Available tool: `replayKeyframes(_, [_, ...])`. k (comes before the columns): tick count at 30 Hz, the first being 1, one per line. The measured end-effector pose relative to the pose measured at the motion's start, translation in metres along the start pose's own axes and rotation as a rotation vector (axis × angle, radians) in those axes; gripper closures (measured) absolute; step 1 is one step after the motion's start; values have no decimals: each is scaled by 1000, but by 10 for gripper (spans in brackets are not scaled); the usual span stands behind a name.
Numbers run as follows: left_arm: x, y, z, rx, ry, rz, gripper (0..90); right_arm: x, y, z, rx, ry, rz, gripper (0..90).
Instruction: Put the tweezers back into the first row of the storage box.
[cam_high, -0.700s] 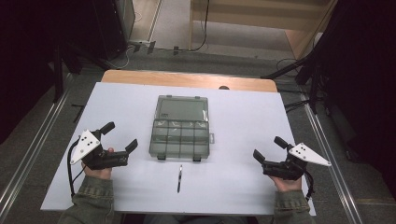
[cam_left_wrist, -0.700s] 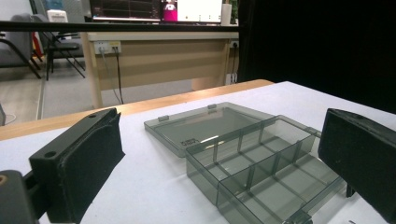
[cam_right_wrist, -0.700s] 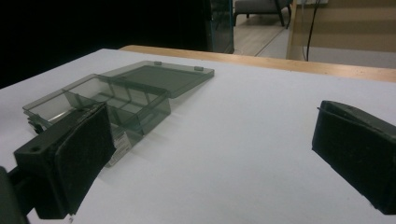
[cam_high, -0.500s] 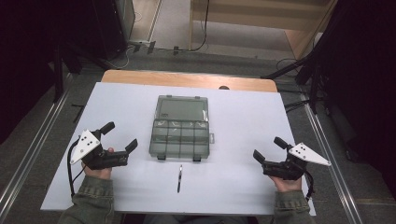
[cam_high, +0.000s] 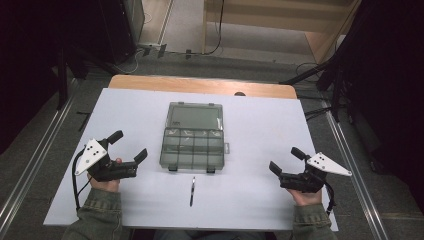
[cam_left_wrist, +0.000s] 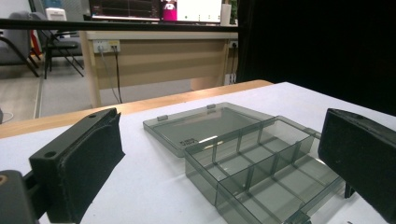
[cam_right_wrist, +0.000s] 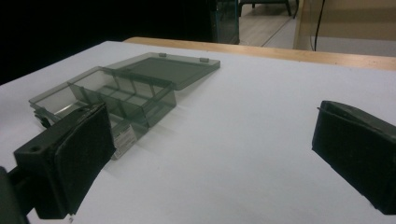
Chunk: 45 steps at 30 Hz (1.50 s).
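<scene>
The compartment box (cam_high: 194, 136) of smoky clear plastic lies open on the white table (cam_high: 260, 125), midway between the two grippers and a little beyond both, its lid (cam_high: 195, 116) folded flat on the far side and its divided tray on the near side. From the left gripper view the box (cam_left_wrist: 252, 158) sits ahead and to the right of the jaws; from the right gripper view it (cam_right_wrist: 116, 91) sits ahead and to the left. The left gripper (cam_high: 129, 146), held in a hand (cam_high: 102, 181) near the table's left edge, has its jaws spread wide with nothing between them. The right gripper (cam_high: 286, 160), well apart from the box on the other side, is likewise spread wide and empty. A small dark pen-like tool (cam_high: 192, 191) lies on the table just nearer the person than the box, between the two grippers.
</scene>
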<state>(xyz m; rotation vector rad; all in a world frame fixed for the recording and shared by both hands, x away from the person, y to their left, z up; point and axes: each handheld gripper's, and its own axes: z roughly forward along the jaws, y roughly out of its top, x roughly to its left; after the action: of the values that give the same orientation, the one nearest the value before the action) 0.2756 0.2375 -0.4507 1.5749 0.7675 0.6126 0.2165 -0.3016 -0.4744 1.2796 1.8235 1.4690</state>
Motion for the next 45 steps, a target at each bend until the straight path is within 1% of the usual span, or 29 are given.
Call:
replayKeyframes(3, [0,0,0,-1,-1,-1,0,2,0,2,18,1,-10,0])
replayKeyframes(7, [0,0,0,-1,-2,-5,0,4,1,4,27,6,-19,0])
replayKeyframes(8, [1,0,0,-1,-4,-5,0,7,2,5,38,16,-26,0])
replayKeyframes(11, [1,0,0,-4,-3,-9,0,12,6,5,35,29,-43,0])
replayKeyframes(14, [1,0,0,-4,-3,-11,0,16,7,7,39,38,-45,0])
replayKeyframes(16, [1,0,0,-2,-4,-9,0,19,9,9,48,44,-61,0])
replayKeyframes(20, [0,0,0,0,-2,-7,0,27,12,15,88,74,-80,0])
replayKeyframes(22, [0,0,0,0,-2,-7,0,31,13,18,110,78,-95,0])
replayKeyframes(23, [1,0,0,0,-2,-5,0,31,13,18,110,78,-95,0])
replayKeyframes(26, [1,0,0,2,-2,-5,0,37,15,24,137,100,-96,0])
replayKeyframes(29, [0,0,0,0,-1,-5,0,41,16,28,153,105,-103,0])
replayKeyframes(35, [0,0,0,1,0,-5,0,46,18,31,167,110,-108,0])
replayKeyframes(38, [0,0,0,0,0,-4,0,49,19,33,170,125,-118,0])
replayKeyframes(41, [-1,0,0,3,1,4,0,56,22,36,178,146,-127,0])
replayKeyframes(43, [-1,0,0,3,0,8,0,58,22,36,182,152,-128,0])
replayKeyframes(44, [-1,0,0,2,0,8,0,61,22,37,189,158,-128,0])
replayKeyframes(45, [-1,0,0,4,-3,9,0,65,22,40,200,164,-138,0])
